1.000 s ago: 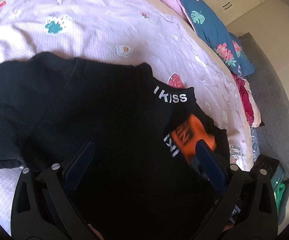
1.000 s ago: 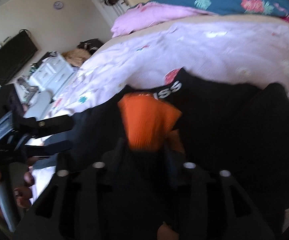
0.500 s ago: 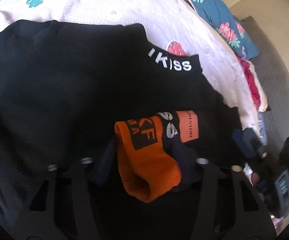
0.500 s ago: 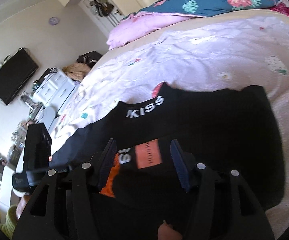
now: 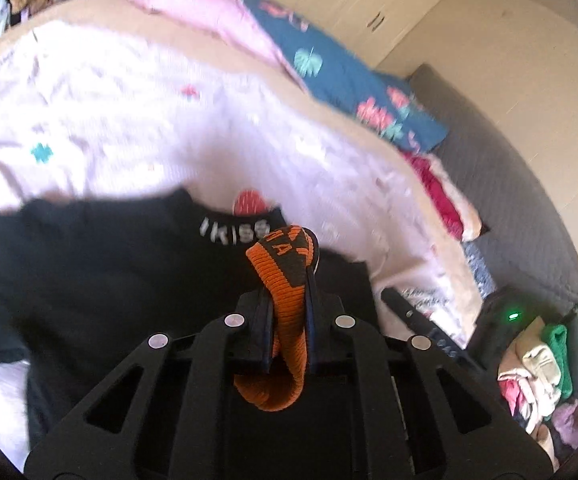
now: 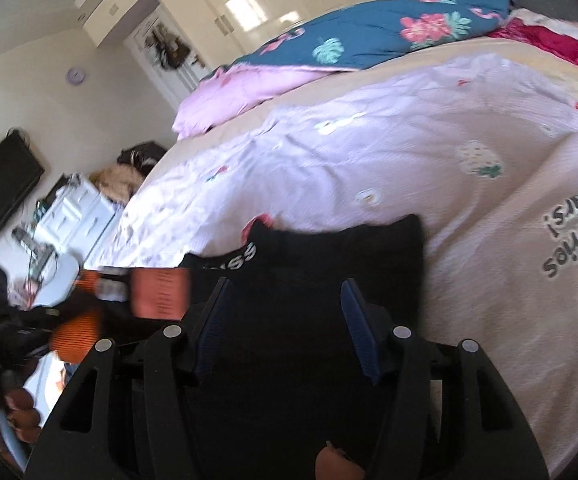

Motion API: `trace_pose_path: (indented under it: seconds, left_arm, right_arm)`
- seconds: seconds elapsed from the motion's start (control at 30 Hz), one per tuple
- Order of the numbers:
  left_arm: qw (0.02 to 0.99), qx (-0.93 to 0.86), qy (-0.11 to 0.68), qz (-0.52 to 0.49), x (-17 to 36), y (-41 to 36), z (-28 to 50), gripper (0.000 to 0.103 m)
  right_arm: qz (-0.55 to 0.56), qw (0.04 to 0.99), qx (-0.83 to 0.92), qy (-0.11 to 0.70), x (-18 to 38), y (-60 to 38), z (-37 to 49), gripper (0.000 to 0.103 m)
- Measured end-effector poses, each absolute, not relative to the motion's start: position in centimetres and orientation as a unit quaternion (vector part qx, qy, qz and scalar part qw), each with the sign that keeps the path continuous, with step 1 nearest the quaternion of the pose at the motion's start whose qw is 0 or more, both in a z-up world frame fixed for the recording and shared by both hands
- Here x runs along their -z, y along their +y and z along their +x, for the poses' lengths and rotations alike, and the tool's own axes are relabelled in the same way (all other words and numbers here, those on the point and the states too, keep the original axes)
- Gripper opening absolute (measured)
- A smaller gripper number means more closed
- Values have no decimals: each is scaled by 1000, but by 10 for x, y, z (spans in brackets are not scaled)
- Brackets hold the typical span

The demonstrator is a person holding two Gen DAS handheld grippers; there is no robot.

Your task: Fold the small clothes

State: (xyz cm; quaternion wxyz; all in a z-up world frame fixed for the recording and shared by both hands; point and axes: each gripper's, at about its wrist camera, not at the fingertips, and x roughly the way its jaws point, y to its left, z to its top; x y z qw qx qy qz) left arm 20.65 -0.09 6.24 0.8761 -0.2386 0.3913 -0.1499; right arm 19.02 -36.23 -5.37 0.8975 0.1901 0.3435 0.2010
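Jaws on the left gripper [image 5: 287, 280] are clamped onto the sock [image 5: 285, 308], having just been closing; the orange-and-black knit is pinched between the blue pads, cuff sticking out past the tips, a loop of orange hanging back toward the camera. Sock is lifted off the bed, above the black garment [image 5: 109, 280].

Right gripper [image 6: 285, 300] jaws stand spread, having opened a bit further within the last second; nothing pressed between the pads. Black cloth lies under and between them, but contact with the fingers can't be told.

Black garment lies flat on the pale pink sheet [image 5: 129, 112], white lettering at its far edge, next to a red strawberry print.

From the right wrist view, the sock [image 6: 157, 292] shows as an orange blur at left, beside the garment's edge [image 6: 329, 256], with the hand [image 6: 17, 408] on the left gripper's handle below it.

Blue floral quilt [image 6: 369, 32] and pink blanket [image 6: 241, 92] lie at the far side of the bed. Heap of clothes [image 5: 537, 376] at right in the left view.
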Motion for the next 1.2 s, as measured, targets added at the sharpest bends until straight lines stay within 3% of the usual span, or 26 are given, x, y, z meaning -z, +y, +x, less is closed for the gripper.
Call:
trace_pose_path:
  seconds: [0.13,0.8,1.1,1.2]
  left_arm:
    - [885,135,381,-230,-72,10,197,5]
    - [863,45,458,-211,0,49,198,6]
    - [882,-10,445,-157,-2,51,190,9]
    - [888,-9,442,-129,-6,40,190,15]
  right_arm:
    - [194,898,-192,346,55,-368,192,55]
    - [81,892,-206,393,71,-315,189,57]
    - [65,886,-196,415,83,-310,193,58]
    - [56,885,-199,418,85,-306,193,58]
